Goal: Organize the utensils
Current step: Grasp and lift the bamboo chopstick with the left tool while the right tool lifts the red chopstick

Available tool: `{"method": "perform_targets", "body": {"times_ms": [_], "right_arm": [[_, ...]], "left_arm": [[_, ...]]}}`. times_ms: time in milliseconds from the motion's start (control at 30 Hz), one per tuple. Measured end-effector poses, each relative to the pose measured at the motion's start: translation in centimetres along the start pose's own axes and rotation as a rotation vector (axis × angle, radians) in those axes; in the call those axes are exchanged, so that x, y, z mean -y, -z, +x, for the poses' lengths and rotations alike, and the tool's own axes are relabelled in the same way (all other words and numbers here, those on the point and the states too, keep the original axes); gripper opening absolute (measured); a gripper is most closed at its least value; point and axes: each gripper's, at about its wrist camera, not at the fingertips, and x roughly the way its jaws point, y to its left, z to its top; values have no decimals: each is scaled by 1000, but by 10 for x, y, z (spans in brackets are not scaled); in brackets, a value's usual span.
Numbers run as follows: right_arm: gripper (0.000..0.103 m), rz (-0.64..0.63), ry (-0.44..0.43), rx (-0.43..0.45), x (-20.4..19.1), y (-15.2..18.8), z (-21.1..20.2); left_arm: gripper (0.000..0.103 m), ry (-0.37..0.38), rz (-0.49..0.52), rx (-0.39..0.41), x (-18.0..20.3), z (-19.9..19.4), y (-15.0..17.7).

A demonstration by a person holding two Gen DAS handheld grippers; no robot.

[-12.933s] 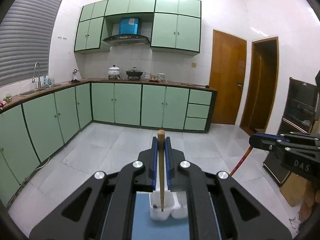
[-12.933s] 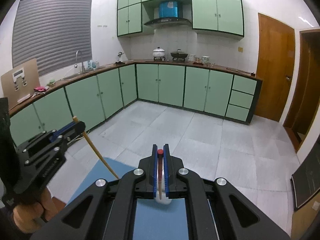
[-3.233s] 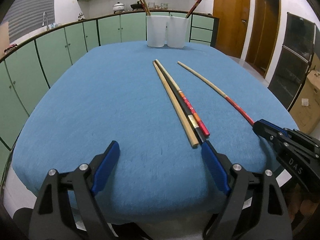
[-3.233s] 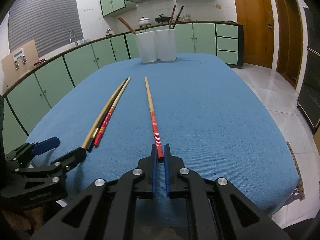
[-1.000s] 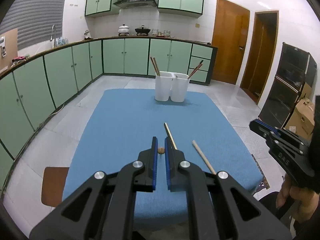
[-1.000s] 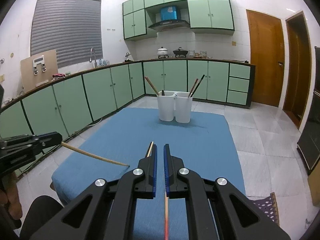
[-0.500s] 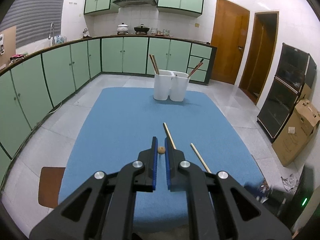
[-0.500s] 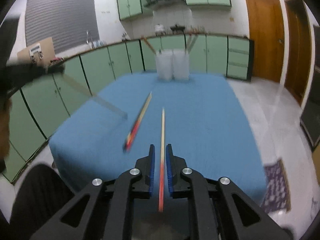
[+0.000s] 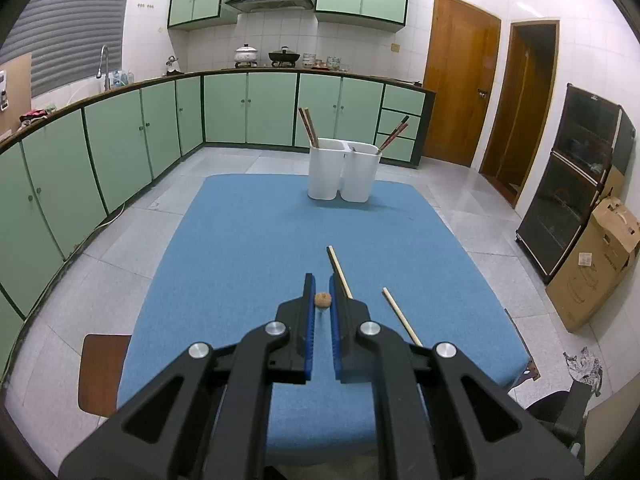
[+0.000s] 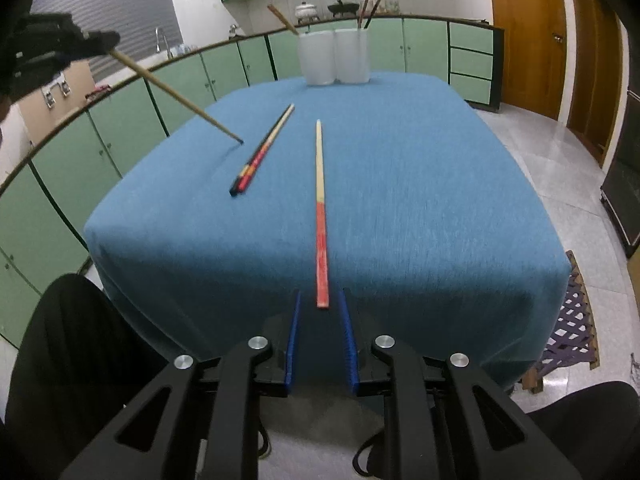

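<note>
My left gripper (image 9: 322, 295) is shut on a plain wooden chopstick (image 9: 323, 300), seen end-on between the blue pads; in the right wrist view this chopstick (image 10: 176, 94) slants down to the blue tablecloth. My right gripper (image 10: 318, 309) is open, its jaws either side of the red end of a red-and-cream chopstick (image 10: 320, 200) lying on the cloth. A pair of chopsticks (image 10: 264, 150) lies to its left. Two white holders (image 9: 344, 176) with chopsticks stand at the table's far end.
The blue-covered table (image 9: 248, 232) stands in a kitchen with green cabinets (image 9: 120, 140). A wooden stool (image 9: 102, 372) is at the table's near left. A black cabinet (image 9: 576, 200) and cardboard box (image 9: 596, 272) stand right. A woven mat (image 10: 568, 320) lies on the floor.
My right gripper has dropped low behind the table's near edge and opened, releasing the red-and-cream chopstick onto the cloth. My left gripper still holds its chopstick, barely moved.
</note>
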Motion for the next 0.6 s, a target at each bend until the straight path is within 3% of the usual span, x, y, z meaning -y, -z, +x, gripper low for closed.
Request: {"method": "perform_targets", "body": {"times_ms": [33,333,600], "right_arm": [[6,-2,3,5,0,-1,-1],[6,7,-9,84,-1,-19,-22],[6,-6,-2,215,-5,-78,-50]], "left_arm": [[6,0,0,0,1,0,0],[6,-1,-2,-2,0,1,-2],[6,0,1,-6,-5,2,-5]]}}
